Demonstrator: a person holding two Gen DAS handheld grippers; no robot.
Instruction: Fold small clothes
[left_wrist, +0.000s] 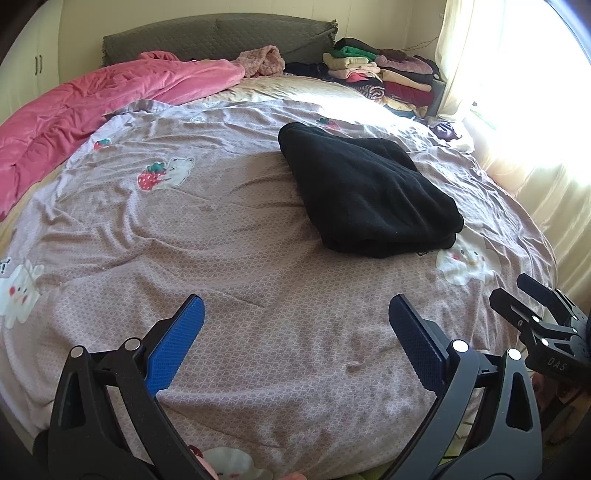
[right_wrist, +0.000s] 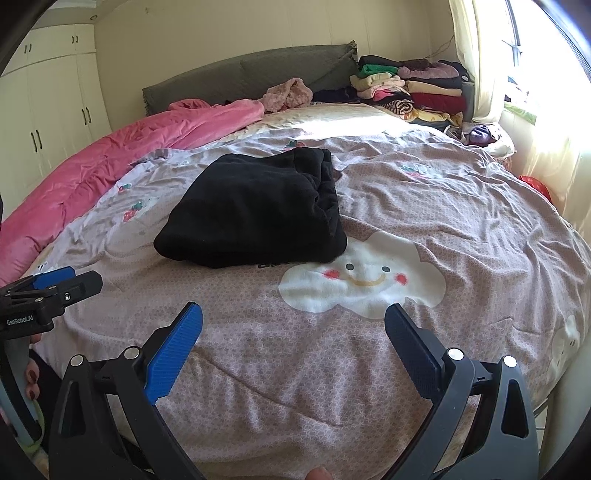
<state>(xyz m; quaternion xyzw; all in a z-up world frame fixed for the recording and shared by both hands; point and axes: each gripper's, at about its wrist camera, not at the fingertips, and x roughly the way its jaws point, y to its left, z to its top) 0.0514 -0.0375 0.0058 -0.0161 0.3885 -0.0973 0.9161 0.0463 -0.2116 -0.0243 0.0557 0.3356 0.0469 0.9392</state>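
Observation:
A black fleece garment (left_wrist: 365, 192) lies folded into a thick rectangle on the mauve patterned bedsheet (left_wrist: 221, 240); it also shows in the right wrist view (right_wrist: 255, 210). My left gripper (left_wrist: 295, 317) is open and empty, held above the sheet near the bed's front edge, well short of the garment. My right gripper (right_wrist: 293, 321) is open and empty too, above the sheet in front of a white cloud print (right_wrist: 362, 280). The right gripper also shows at the right edge of the left wrist view (left_wrist: 513, 291). The left gripper shows at the left edge of the right wrist view (right_wrist: 70, 282).
A pink quilt (left_wrist: 92, 107) is bunched along the bed's left side. A stack of folded clothes (left_wrist: 388, 77) stands at the far right corner by the green headboard (left_wrist: 221, 37). A bright curtained window (left_wrist: 517, 92) is on the right. White wardrobes (right_wrist: 44, 110) stand on the left.

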